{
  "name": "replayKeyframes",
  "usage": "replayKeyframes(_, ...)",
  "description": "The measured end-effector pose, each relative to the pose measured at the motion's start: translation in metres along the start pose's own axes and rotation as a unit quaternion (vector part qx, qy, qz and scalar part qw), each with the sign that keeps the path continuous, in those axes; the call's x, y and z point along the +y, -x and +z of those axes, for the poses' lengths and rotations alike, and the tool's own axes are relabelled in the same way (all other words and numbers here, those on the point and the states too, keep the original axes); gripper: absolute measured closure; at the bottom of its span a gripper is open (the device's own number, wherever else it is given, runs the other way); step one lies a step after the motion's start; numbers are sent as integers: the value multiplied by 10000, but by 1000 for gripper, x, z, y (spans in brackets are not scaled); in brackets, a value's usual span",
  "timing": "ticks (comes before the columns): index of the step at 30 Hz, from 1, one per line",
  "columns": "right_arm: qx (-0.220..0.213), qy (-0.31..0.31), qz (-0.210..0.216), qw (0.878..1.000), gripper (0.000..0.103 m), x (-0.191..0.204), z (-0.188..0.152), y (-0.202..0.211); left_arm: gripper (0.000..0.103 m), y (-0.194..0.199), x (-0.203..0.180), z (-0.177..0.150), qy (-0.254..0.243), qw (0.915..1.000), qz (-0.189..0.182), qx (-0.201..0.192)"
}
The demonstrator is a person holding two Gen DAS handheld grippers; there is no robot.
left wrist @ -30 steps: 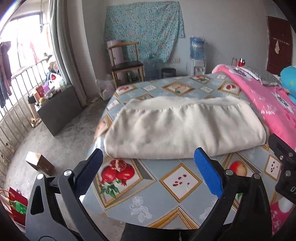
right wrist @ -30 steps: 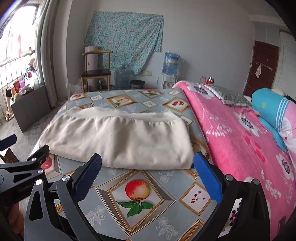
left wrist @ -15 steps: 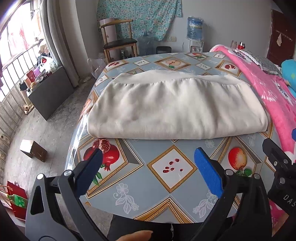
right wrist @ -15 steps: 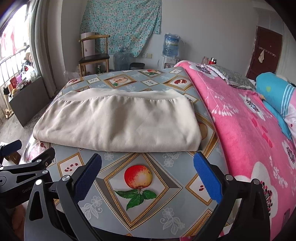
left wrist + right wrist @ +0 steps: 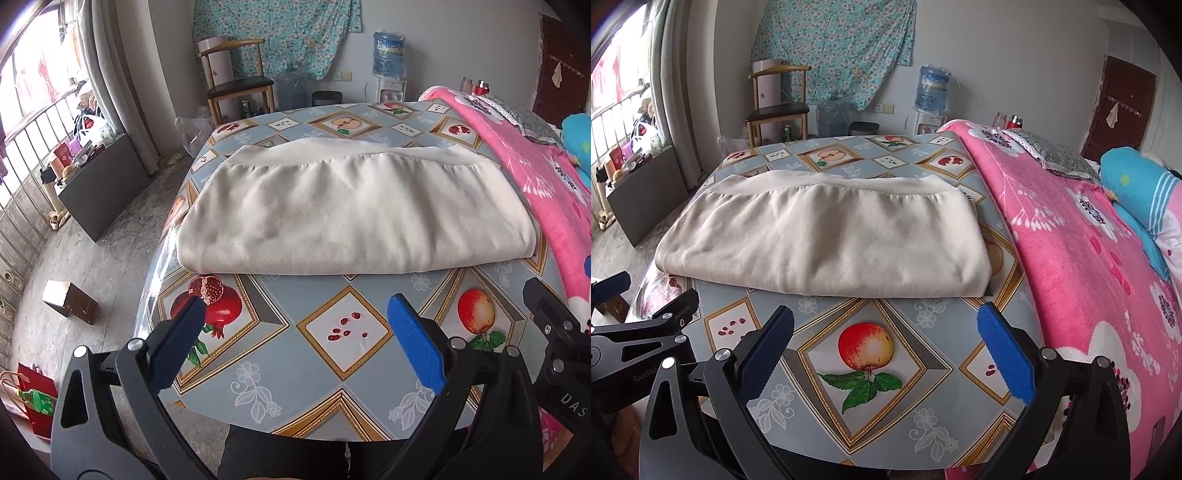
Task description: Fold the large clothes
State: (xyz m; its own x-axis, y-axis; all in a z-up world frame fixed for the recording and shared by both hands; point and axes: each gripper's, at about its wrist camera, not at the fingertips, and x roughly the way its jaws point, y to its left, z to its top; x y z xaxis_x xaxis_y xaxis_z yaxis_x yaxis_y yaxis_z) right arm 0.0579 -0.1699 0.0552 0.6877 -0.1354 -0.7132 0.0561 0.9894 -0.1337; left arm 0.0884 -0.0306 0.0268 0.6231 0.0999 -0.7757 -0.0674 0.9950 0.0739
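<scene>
A large cream garment lies folded into a wide flat rectangle on the fruit-patterned tablecloth. Its gathered hem band runs along the far side. My left gripper hovers open above the near table edge, short of the garment's front fold, with nothing between its blue pads. My right gripper is also open and empty, near the garment's front right corner. Part of the right gripper's black frame shows at the right edge of the left wrist view, and the left gripper's frame shows at the lower left of the right wrist view.
A pink flowered blanket lies right of the table, with a blue pillow on it. A wooden chair and a water dispenser stand at the far wall. A small box and a red bag lie on the floor at left.
Both grippers stayed open and empty. Both views tilted down over the table half a second ago; now they have drawn slightly closer to the garment's front fold.
</scene>
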Motion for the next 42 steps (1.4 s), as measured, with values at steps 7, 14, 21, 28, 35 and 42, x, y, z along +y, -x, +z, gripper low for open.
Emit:
replayKeyframes(7,18,-4,-13,10000,6,-1,0,0,8,1,-1,-1,-20,10000,-67,30)
replayKeyframes(14,36,29,-37,10000,6,0,-1,-1,8,-2,0,-2,-30,9999,-110,90)
replayKeyframes(21,31,26,-28,10000,6,0,-1,-1,8,-3,-1,-2,-32,9999,-123,100)
replayKeyframes(28,36,29,-34,10000,6,0,-1,-1,8,-3,-1,-2,-29,9999,-127,102)
replayKeyframes(35,39,26,-31,10000,6,0,-1,-1,8,-3,0,-2,-27,9999,-130,103)
replayKeyframes(42,63,19,-56,10000,6,-2,-3,-1,8,-3,-2,-5,-31,9998,-145,114)
